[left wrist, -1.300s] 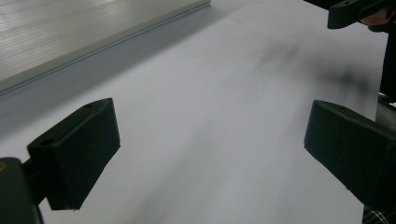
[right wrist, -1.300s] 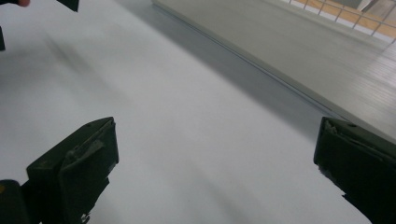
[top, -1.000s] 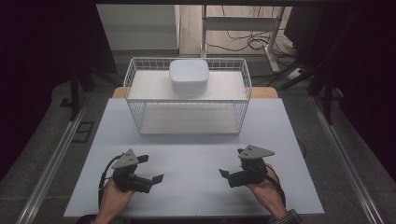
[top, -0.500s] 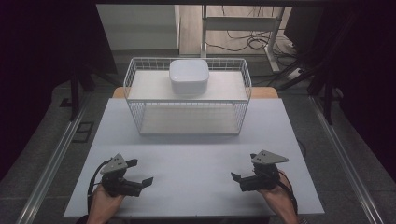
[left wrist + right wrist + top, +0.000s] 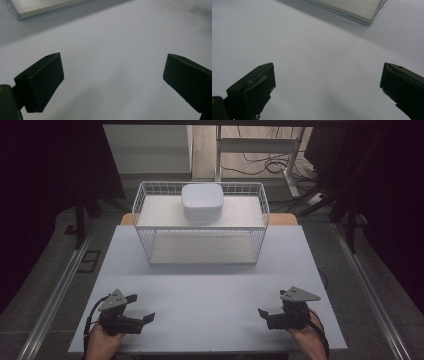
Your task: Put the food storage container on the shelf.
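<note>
Bowl (image 5: 202,201): white, rounded-square, upright, resting on the top shelf of the wire basket (image 5: 260,227), toward the 12 o'clock side of the table (image 5: 210,290) in the high view. Well apart from both tools.

Wire basket: white mesh, rectangular, standing on the table at 12 o'clock; a pale board forms its upper shelf under the bowl, a second pale board lies at its floor.

Table: pale grey-white top, bare across its middle and near half.

Left tool (image 5: 139,309): at 7 o'clock on the table in the high view, held in a hand (image 5: 102,342) that enters from the bottom edge; grey three-cornered plate on top, cable looped beside it. Jaws stand apart, pointing toward 3 o'clock, nothing between them. In the left gripper view (image 5: 112,85) both black jaws are wide apart over bare table top, with a metal edge strip (image 5: 50,7) at 11 o'clock.

Right tool (image 5: 263,316): at 5 o'clock on the table in the high view, held in the other hand (image 5: 307,340); grey plate on top. Jaws apart, pointing toward 9 o'clock, gripping nothing. In the right gripper view (image 5: 327,87) the jaws are spread wide over bare table, a pale board corner (image 5: 352,7) at 1 o'clock.
</note>
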The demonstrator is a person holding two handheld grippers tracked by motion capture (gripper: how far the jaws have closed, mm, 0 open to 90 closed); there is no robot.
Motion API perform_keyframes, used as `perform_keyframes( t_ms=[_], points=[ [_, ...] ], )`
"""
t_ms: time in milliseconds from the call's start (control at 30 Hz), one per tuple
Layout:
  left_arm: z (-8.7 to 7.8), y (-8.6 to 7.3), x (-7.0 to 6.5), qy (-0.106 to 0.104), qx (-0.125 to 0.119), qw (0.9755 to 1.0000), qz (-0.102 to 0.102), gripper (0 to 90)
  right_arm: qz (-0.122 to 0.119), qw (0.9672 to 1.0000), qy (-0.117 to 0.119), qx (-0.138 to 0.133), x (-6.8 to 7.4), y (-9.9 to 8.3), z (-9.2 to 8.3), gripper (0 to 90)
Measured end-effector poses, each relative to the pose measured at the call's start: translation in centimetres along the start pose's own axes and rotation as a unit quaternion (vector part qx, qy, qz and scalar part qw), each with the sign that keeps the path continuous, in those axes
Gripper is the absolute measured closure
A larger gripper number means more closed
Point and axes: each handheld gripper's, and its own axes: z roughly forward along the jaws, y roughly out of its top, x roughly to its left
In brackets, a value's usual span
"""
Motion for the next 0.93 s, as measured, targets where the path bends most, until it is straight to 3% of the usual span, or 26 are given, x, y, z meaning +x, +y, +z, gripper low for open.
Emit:
perform_keyframes(
  t_ms=[333, 500, 533, 700, 733, 833, 933],
  points=[
    [-1.3, -1.6, 1.0, 0.007, 0.002, 0.9997, -0.025, 2.8, 0.031, 0.9992, -0.017, 0.021, -0.7, -2.2, -0.8, 0.0],
    [-1.5, -1.8, 1.2, 0.004, -0.002, 0.9994, -0.034, 2.6, 0.039, 0.9985, -0.017, 0.035, -0.7, -2.9, -0.9, 0.0],
    [-1.4, -1.9, 1.2, 0.004, -0.001, 0.9993, -0.036, 2.6, 0.039, 0.9978, -0.017, 0.05, -0.7, -3.3, -0.9, 0.0],
    [-1.3, -1.8, 1.4, 0.001, 0.007, 0.999, -0.044, 2.5, 0.044, 0.9968, -0.016, 0.065, -0.8, -3.7, -0.8, 0.0],
    [-1.2, -1.8, 1.5, 0.001, 0.008, 0.9988, -0.048, 2.4, 0.048, 0.9956, -0.014, 0.08, -0.9, -4.1, -0.7, 0.0],
    [-1.1, -1.8, 1.5, 0.002, 0.012, 0.9986, -0.05, 2.4, 0.048, 0.9944, -0.011, 0.093, -1.0, -4.4, -0.6, 0.0],
    [-1.0, -1.7, 1.5, 0.005, 0.018, 0.9986, -0.049, 2.4, 0.048, 0.9945, -0.012, 0.093, -1.0, -4.4, -0.5, 0.0]
  ],
)
